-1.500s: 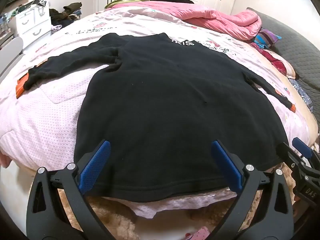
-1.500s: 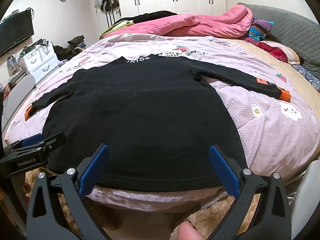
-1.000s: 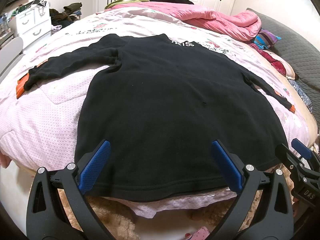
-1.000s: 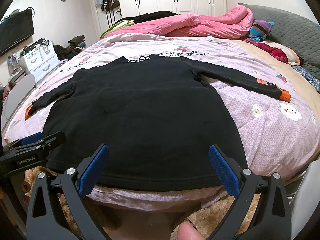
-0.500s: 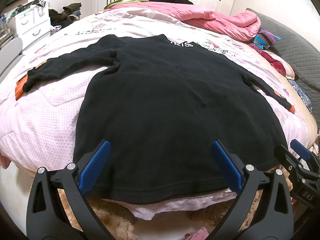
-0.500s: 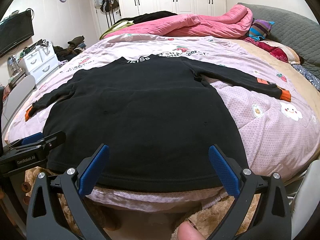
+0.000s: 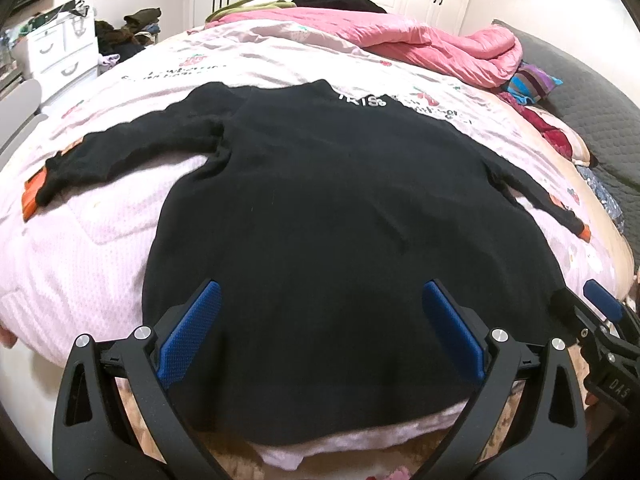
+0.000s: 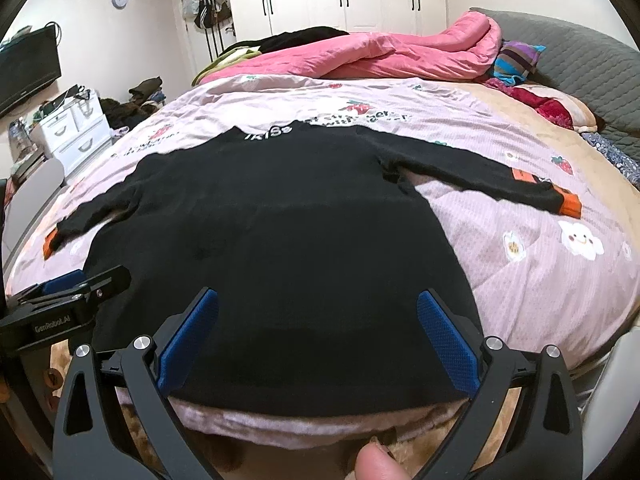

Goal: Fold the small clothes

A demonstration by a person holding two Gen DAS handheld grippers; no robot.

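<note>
Sweater (image 7: 332, 216) in black is laid flat on the pink bedspread (image 7: 80, 248), sleeves stretched out toward 9 and 3 o'clock, orange cuffs (image 8: 568, 204) seen at the ends. Left gripper (image 7: 320, 336) and right gripper (image 8: 318, 338) are both held over the hem at 6 o'clock, blue pads (image 7: 188, 336) spread wide, nothing pinched, pretty much side by side

My left tool (image 8: 66, 296) reads "GenRobot.AI"; my right tool (image 7: 600, 322) reads "DAS". White letters on the sweater (image 8: 280, 240) collar and the quilt (image 8: 540, 280) print are too blurred to read.
</note>
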